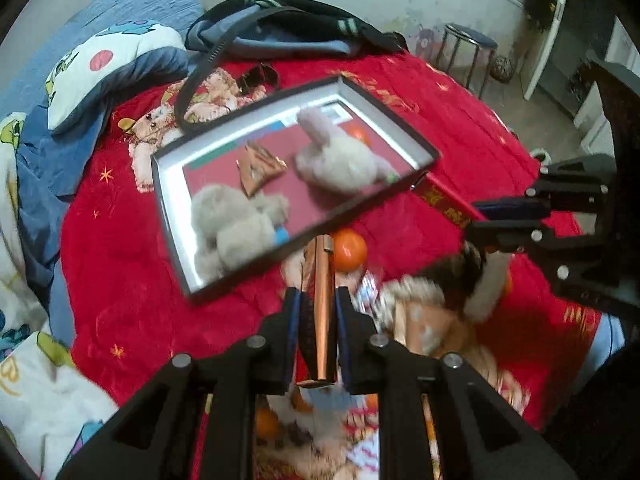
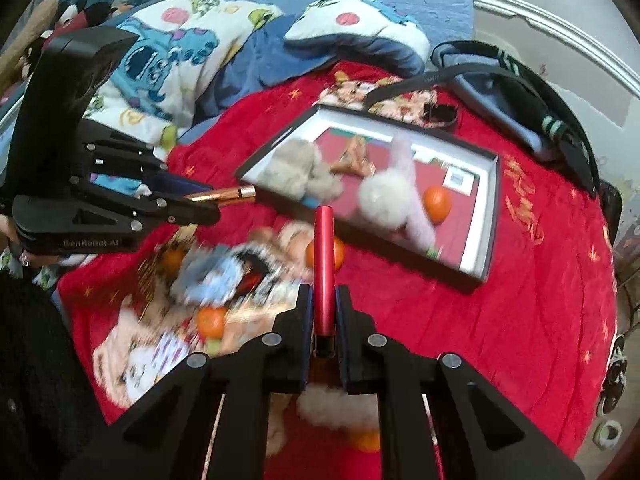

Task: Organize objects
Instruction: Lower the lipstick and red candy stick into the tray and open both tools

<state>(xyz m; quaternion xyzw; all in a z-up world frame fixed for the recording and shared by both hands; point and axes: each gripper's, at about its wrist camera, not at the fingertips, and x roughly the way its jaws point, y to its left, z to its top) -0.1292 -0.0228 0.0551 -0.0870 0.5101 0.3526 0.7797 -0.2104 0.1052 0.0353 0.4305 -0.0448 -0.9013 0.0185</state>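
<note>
My left gripper (image 1: 318,300) is shut on a copper-coloured flat packet (image 1: 323,312); in the right wrist view the left gripper (image 2: 208,206) shows at the left with the copper packet (image 2: 224,195) sticking out of it. My right gripper (image 2: 322,300) is shut on a red flat box (image 2: 325,268); in the left wrist view the right gripper (image 1: 476,220) holds the same red box (image 1: 442,200). Both are held above a red blanket, near an open black box (image 1: 424,148) (image 2: 486,216) with plush toys (image 1: 340,156) (image 2: 296,168), a brown packet and an orange (image 2: 437,203) inside.
Loose oranges (image 1: 349,255) (image 2: 211,322), snack packets and a plush (image 2: 208,268) lie on the red blanket (image 1: 120,248) (image 2: 520,320). A cartoon duvet (image 2: 168,52) and pillow (image 1: 108,68) lie behind. A dark bag (image 1: 280,28) (image 2: 516,100) sits beyond the box. A stool (image 1: 468,52) stands off the bed.
</note>
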